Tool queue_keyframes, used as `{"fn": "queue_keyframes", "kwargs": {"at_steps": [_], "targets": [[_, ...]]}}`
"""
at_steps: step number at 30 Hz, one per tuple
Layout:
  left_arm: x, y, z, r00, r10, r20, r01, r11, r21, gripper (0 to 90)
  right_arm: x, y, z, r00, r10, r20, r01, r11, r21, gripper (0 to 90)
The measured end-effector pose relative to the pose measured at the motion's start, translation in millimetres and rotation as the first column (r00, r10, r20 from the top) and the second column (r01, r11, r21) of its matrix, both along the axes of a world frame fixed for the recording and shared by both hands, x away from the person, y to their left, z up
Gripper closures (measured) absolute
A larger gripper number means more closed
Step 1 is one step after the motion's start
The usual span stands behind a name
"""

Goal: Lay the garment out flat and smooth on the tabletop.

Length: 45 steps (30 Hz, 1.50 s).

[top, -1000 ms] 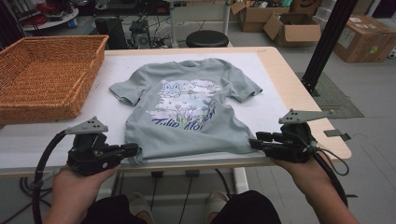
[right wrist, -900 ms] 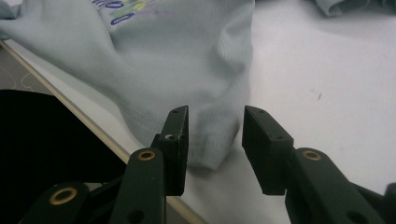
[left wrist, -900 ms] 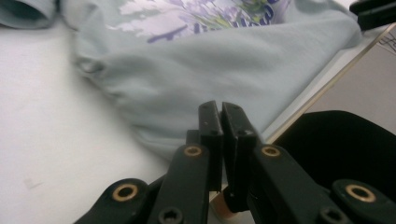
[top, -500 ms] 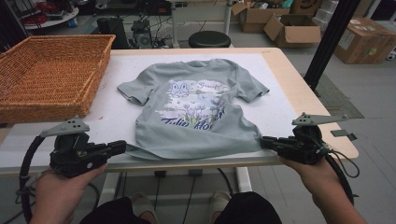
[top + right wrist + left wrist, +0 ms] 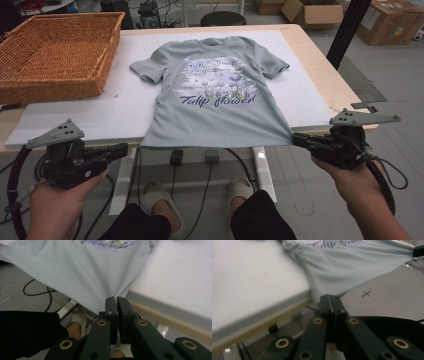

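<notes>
A pale green T-shirt [image 5: 215,95] printed "Tulip flower" lies face up on the white-topped table [image 5: 115,100]. Its hem is stretched straight just past the front edge. My left gripper [image 5: 125,146] is off the front left of the table, shut on the hem's left corner; in the left gripper view the cloth [image 5: 352,262] narrows into the closed tips [image 5: 330,297]. My right gripper [image 5: 295,139] is shut on the hem's right corner, its jaws having just closed on it. The fabric [image 5: 87,265] gathers into those tips [image 5: 117,298].
A large wicker basket [image 5: 55,85] sits on the table's far left. A black post [image 5: 350,30] stands at the right, cardboard boxes [image 5: 390,22] behind it. A stool [image 5: 222,19] stands beyond the far edge. The person's slippered feet [image 5: 160,195] and cables are under the table.
Both hands drew back toward the person and the shirt slid with them. Its hem went from lying on the table to hanging taut past the front edge.
</notes>
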<state>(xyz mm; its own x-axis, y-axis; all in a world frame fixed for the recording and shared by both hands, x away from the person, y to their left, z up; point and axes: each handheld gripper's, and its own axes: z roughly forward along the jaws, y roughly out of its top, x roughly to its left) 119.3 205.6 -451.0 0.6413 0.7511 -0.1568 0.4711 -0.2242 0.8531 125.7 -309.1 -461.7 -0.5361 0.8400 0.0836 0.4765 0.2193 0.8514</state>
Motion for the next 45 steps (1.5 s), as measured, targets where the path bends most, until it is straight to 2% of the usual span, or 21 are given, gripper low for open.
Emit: {"fn": "queue_keyframes", "kwargs": {"at_steps": [2, 3, 4, 6, 8, 12, 17, 21, 28, 31, 34, 37, 38, 41, 45], "targets": [[-8.4, 0.5, -2.3, 0.9999, 0.013, -0.004, -0.013, 0.9999, 0.003, 90.0, -8.1, -0.1, -3.4, 1.0000, 0.002, -0.003, -0.002, 1.000, 0.003, 86.1], [-10.9, -0.8, -2.0, 0.9999, 0.015, -0.002, -0.015, 0.9999, 0.008, 90.0, -10.3, 1.0, -3.8, 1.0000, -0.001, 0.002, 0.001, 1.000, -0.016, 81.2], [-12.6, -2.8, -1.0, 0.9998, 0.021, 0.008, -0.021, 0.9997, 0.011, 88.0, -11.6, 1.8, -2.9, 0.9997, -0.020, 0.014, 0.020, 0.999, -0.045, 71.8], [-12.5, -7.7, 2.5, 0.9996, 0.023, 0.018, -0.023, 0.9997, 0.005, 84.3, -12.4, 0.1, 1.3, 0.9991, -0.029, 0.030, 0.030, 0.999, -0.032, 70.8], [-8.7, -12.8, 6.0, 0.9992, 0.024, 0.032, -0.024, 0.9997, 0.007, 81.3, -11.1, -1.9, 6.4, 0.9978, -0.032, 0.058, 0.034, 0.999, -0.031, 70.8], [13.2, -23.4, 13.3, 0.9989, 0.019, 0.042, -0.019, 0.9998, 0.008, 78.8, 3.2, -6.2, 13.8, 0.9954, -0.026, 0.092, 0.029, 0.999, -0.026, 69.9], [50.1, -32.2, 18.2, 0.9991, 0.013, 0.040, -0.014, 0.9999, 0.008, 73.4, 36.3, -9.7, 17.7, 0.9938, -0.021, 0.110, 0.023, 1.000, -0.019, 64.7], [81.2, -38.3, 23.7, 0.9993, 0.021, 0.032, -0.021, 0.9998, -0.003, 65.5, 66.9, -7.2, 22.0, 0.9930, -0.003, 0.118, 0.007, 0.999, -0.038, 62.7], [140.7, -47.7, 46.0, 0.9991, 0.024, 0.035, -0.024, 0.9995, -0.022, 53.9, 126.1, -10.6, 38.3, 0.9919, 0.007, 0.127, -0.001, 0.999, -0.044, 62.2], [167.4, -53.1, 48.8, 0.9995, 0.030, 0.013, -0.030, 0.9990, -0.034, 47.8, 152.9, -10.6, 44.5, 0.9915, 0.020, 0.128, -0.013, 0.998, -0.055, 61.7], [191.5, -60.3, 48.2, 0.9997, 0.024, -0.008, -0.024, 0.9994, -0.025, 43.9, 179.4, -10.3, 47.3, 0.9927, 0.032, 0.116, -0.025, 0.998, -0.064, 60.6], [210.3, -67.7, 46.6, 0.9996, 0.025, -0.012, -0.026, 0.9991, -0.033, 43.2, 201.0, -10.6, 47.2, 0.9915, 0.041, 0.124, -0.033, 0.997, -0.067, 60.6], [214.6, -69.9, 46.9, 0.9995, 0.031, -0.002, -0.031, 0.9991, -0.029, 42.5, 206.5, -10.7, 46.5, 0.9912, 0.041, 0.126, -0.033, 0.997, -0.066, 60.6], [227.0, -74.6, 48.1, 0.9991, 0.039, 0.017, -0.038, 0.9990, -0.024, 41.1, 219.4, -10.4, 44.5, 0.9897, 0.041, 0.137, -0.032, 0.997, -0.067, 60.4], [249.0, -76.3, 51.6, 0.9990, 0.044, 0.011, -0.044, 0.9990, -0.005, 39.3, 237.1, -7.9, 43.0, 0.9906, 0.047, 0.128, -0.038, 0.997, -0.072, 60.2]]}}
